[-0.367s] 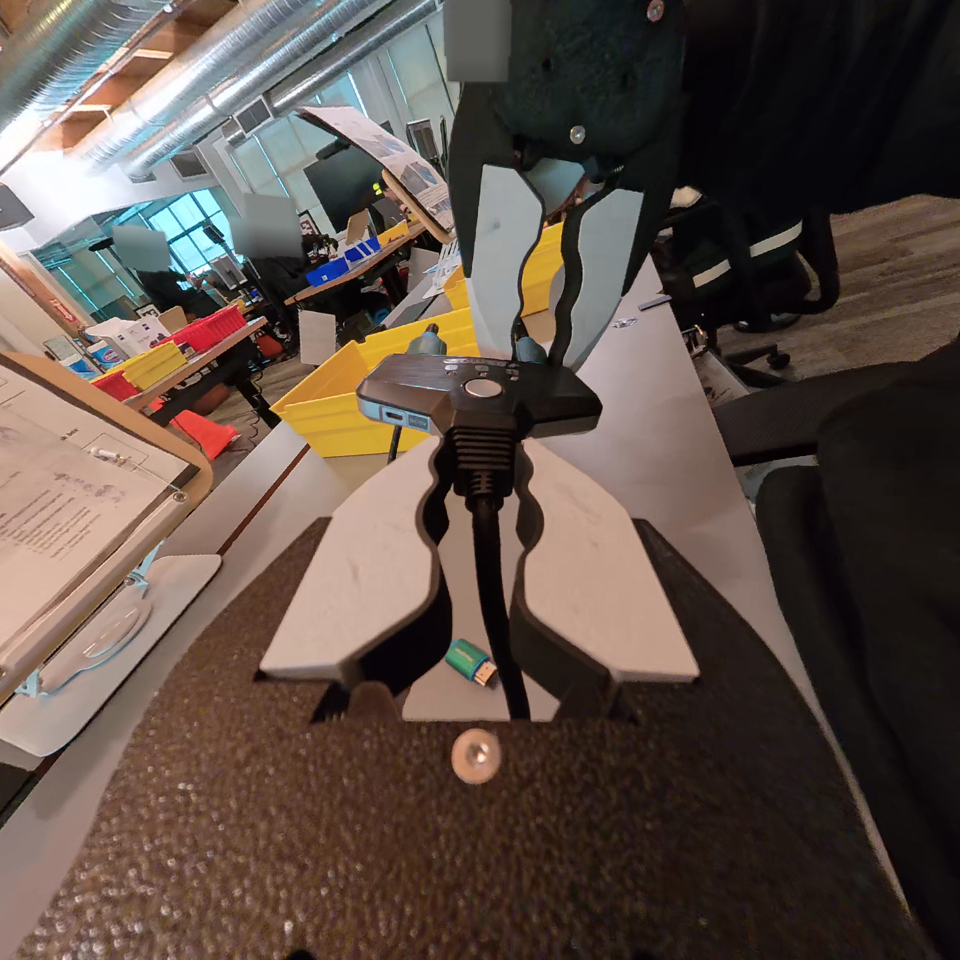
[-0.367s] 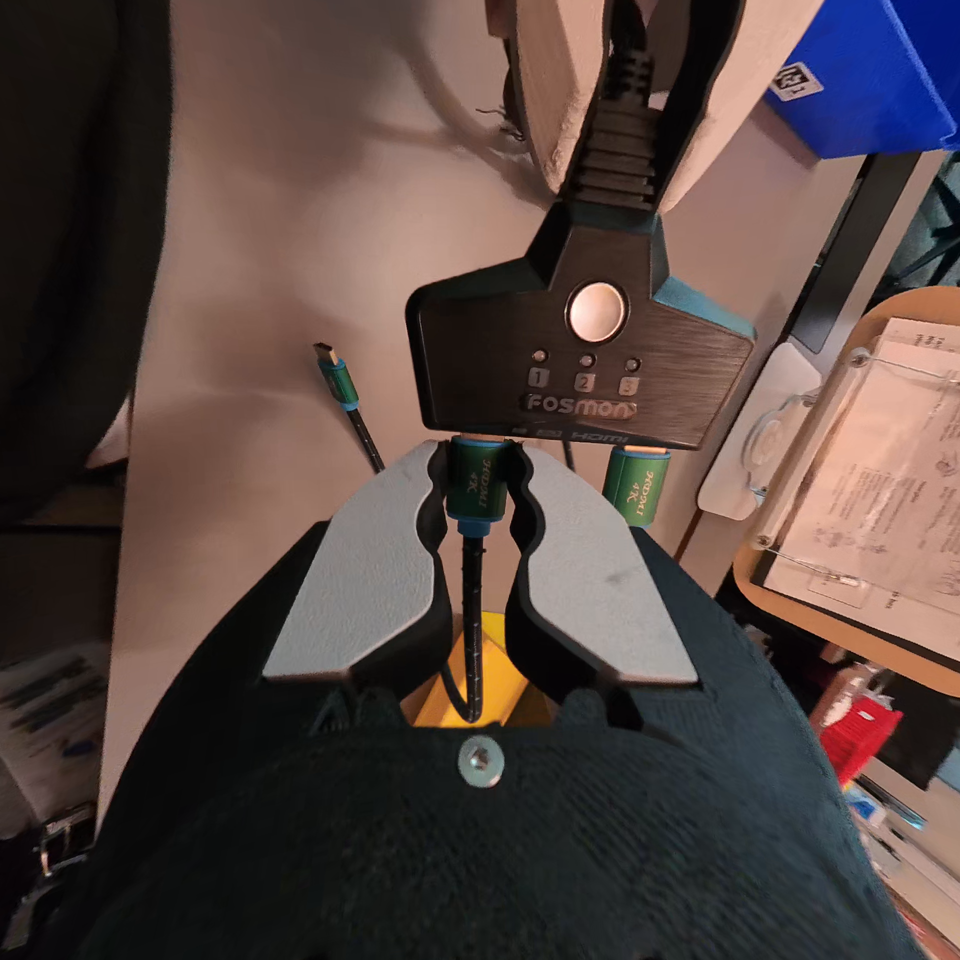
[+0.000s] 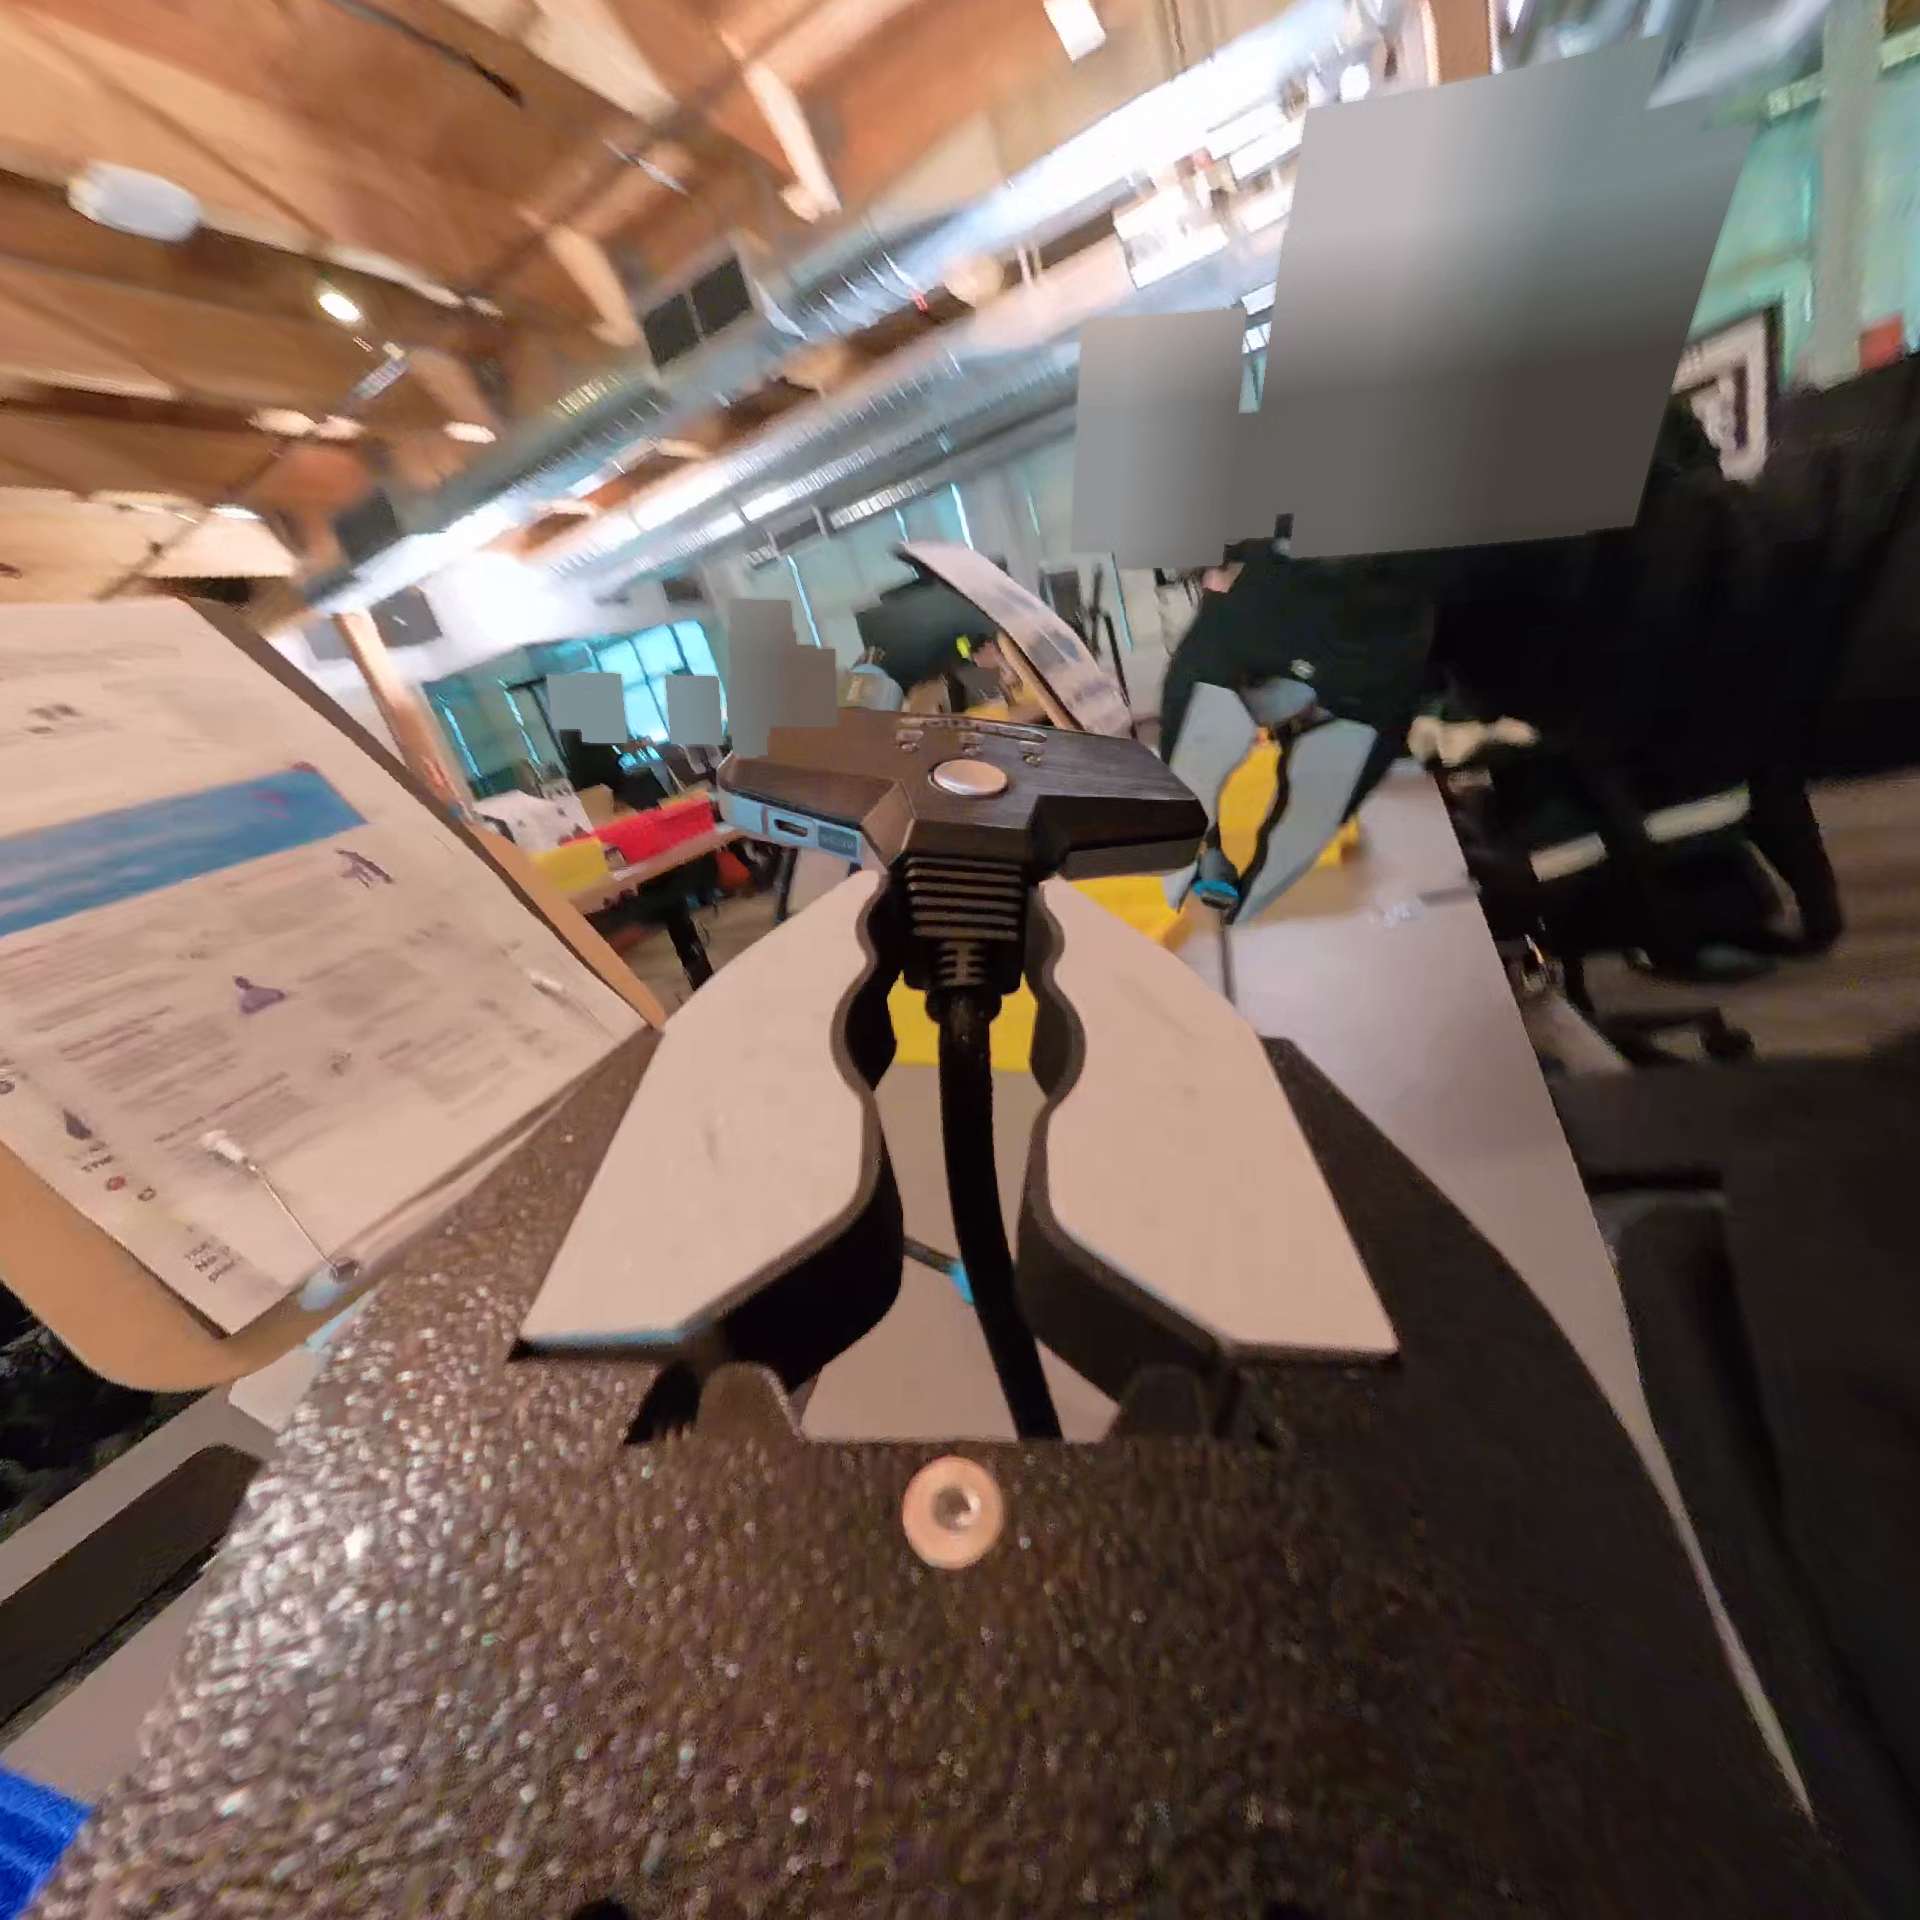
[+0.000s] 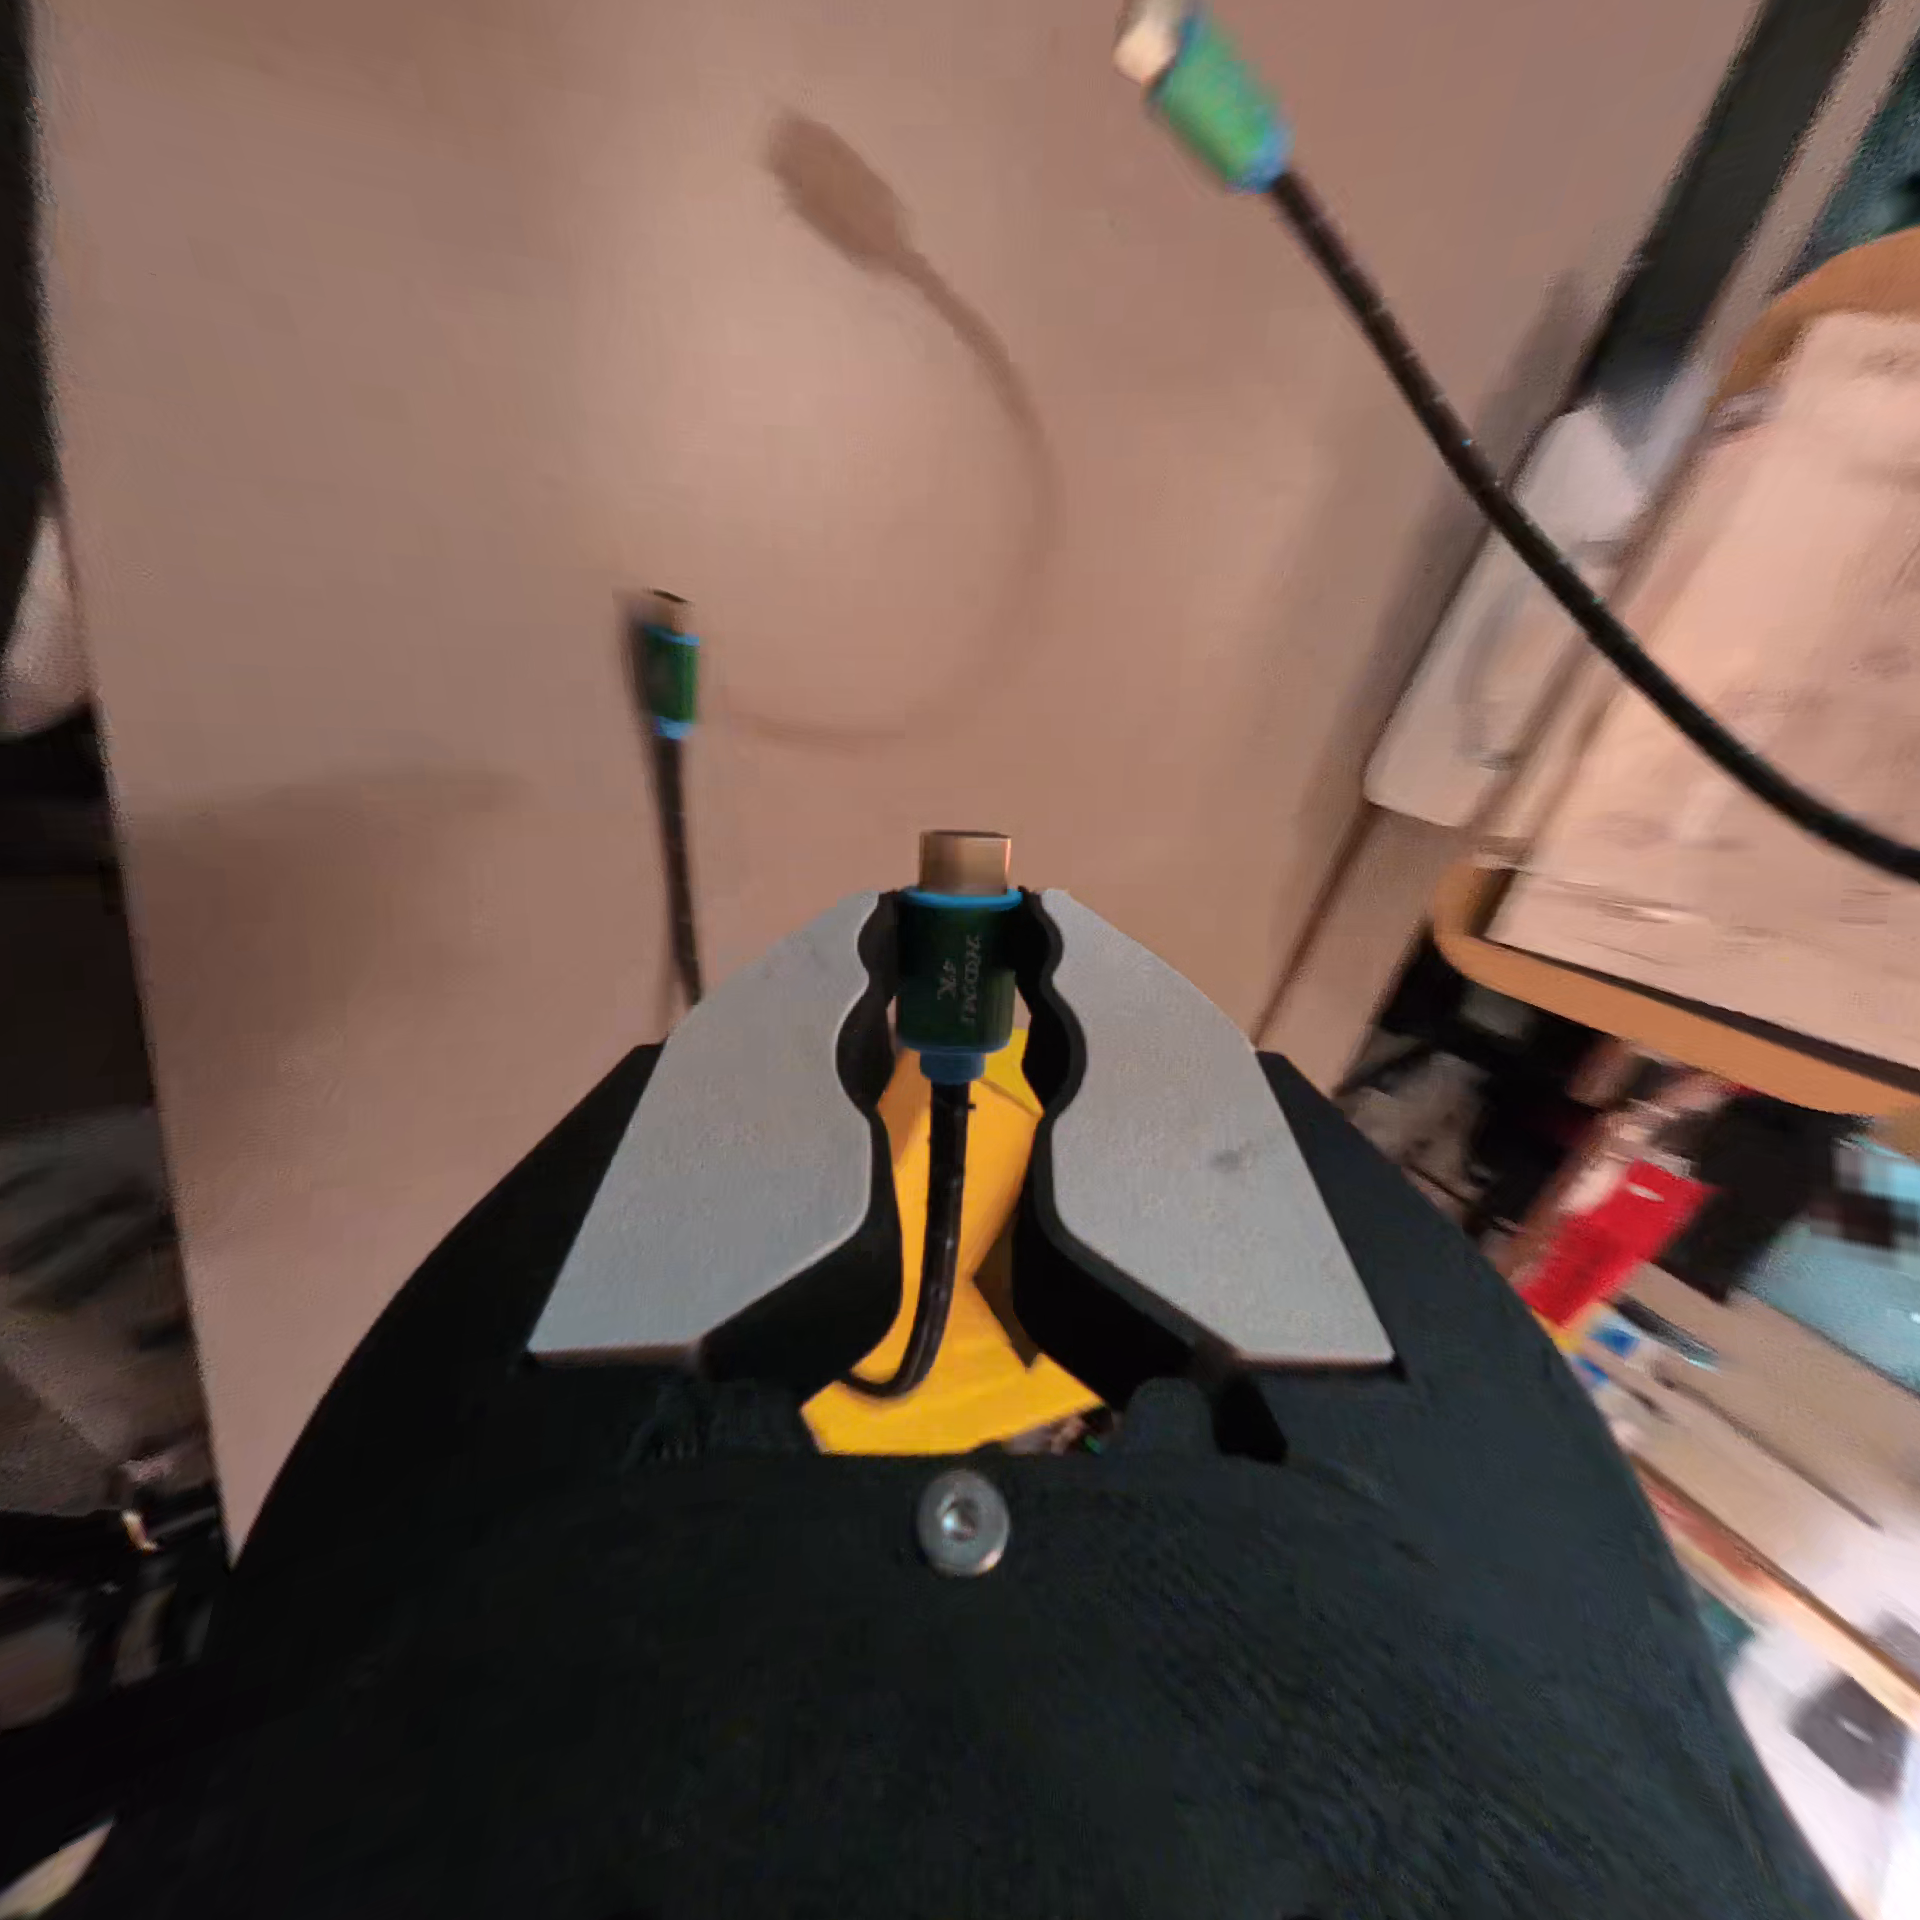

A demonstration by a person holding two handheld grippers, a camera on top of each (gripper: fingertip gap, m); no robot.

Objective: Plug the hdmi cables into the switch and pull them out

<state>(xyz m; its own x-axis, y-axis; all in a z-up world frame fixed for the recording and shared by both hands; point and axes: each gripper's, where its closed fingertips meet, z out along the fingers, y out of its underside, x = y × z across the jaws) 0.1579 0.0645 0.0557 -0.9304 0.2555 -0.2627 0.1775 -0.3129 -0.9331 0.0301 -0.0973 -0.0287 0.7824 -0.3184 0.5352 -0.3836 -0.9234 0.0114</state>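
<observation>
My left gripper (image 3: 961, 920) is shut on the ribbed cable neck of the black HDMI switch (image 3: 966, 790) and holds it up off the table, tilted. My right gripper (image 4: 961, 914) is shut on a green HDMI plug (image 4: 954, 987) whose gold tip is bare and points away from me. It also shows in the left wrist view (image 3: 1262, 821), apart from the switch and to its right. A second green plug (image 4: 1216, 104) hangs in the air at the upper right, tip bare. A third plug (image 4: 670, 675) lies on the table (image 4: 416, 416).
A clipboard with a printed sheet (image 3: 260, 935) stands close on the left of the switch, and shows at the right in the right wrist view (image 4: 1714, 623). Yellow bins (image 3: 1252, 800) sit on the table behind. A black chair (image 3: 1714, 883) stands off the table's right edge.
My right gripper has pulled its plug out of the switch and drawn back. The second plug is also out of the switch now. My left gripper has lifted and tilted the switch.
</observation>
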